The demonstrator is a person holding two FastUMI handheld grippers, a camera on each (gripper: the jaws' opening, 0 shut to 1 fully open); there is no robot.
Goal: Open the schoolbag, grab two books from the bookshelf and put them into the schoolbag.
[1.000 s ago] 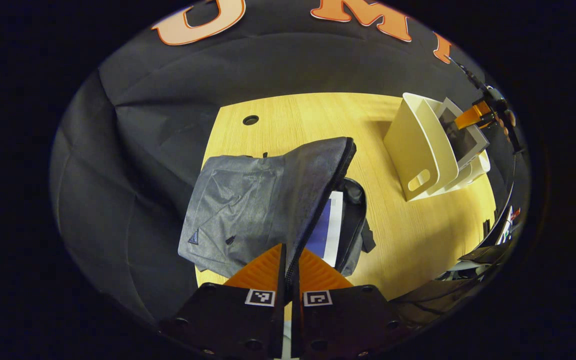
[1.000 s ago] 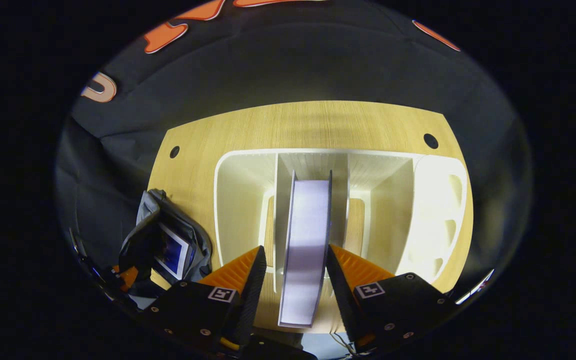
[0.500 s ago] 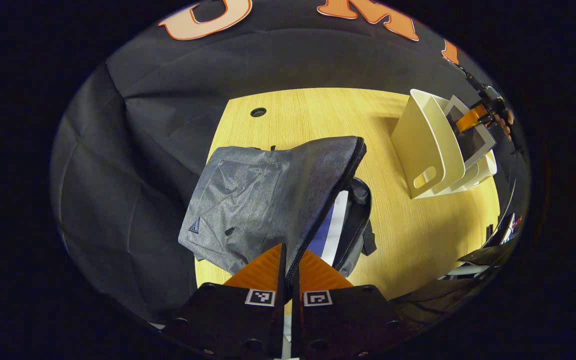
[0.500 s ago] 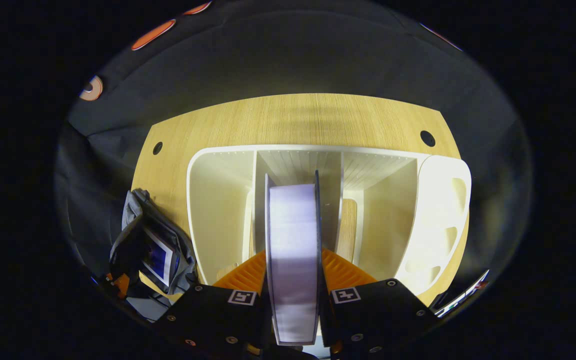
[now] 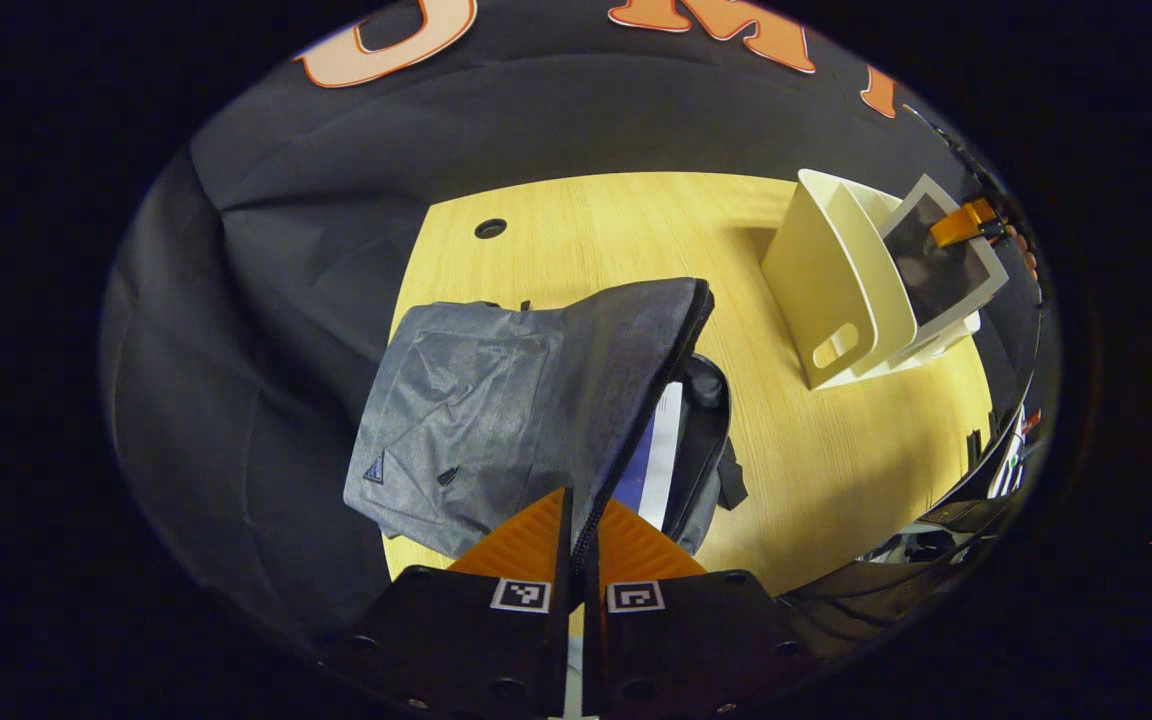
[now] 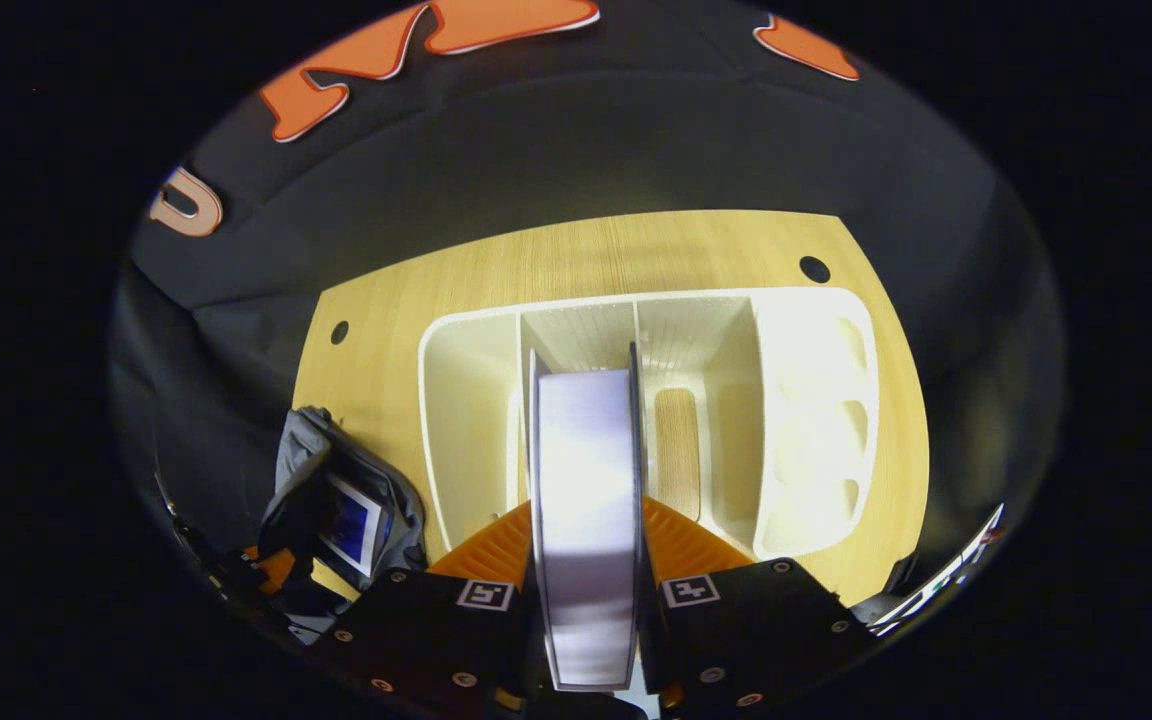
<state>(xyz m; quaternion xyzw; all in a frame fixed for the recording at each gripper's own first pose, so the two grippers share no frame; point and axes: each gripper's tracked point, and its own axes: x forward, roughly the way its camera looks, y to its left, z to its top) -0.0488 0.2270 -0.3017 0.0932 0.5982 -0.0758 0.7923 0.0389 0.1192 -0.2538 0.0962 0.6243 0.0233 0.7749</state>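
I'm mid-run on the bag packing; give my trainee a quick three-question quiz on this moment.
1. True or false: the right gripper is shut on a book above the bookshelf.
2. What does the left gripper pinch? A) a table edge B) the zipper edge of the schoolbag's flap C) a shelf divider
3. Fill in: one book already lies inside the ____.

Key:
1. True; both fingers press its covers.
2. B; it holds the schoolbag open.
3. schoolbag

Schoolbag (image 5: 496, 400) flap hides most of inner book (image 5: 658, 455).
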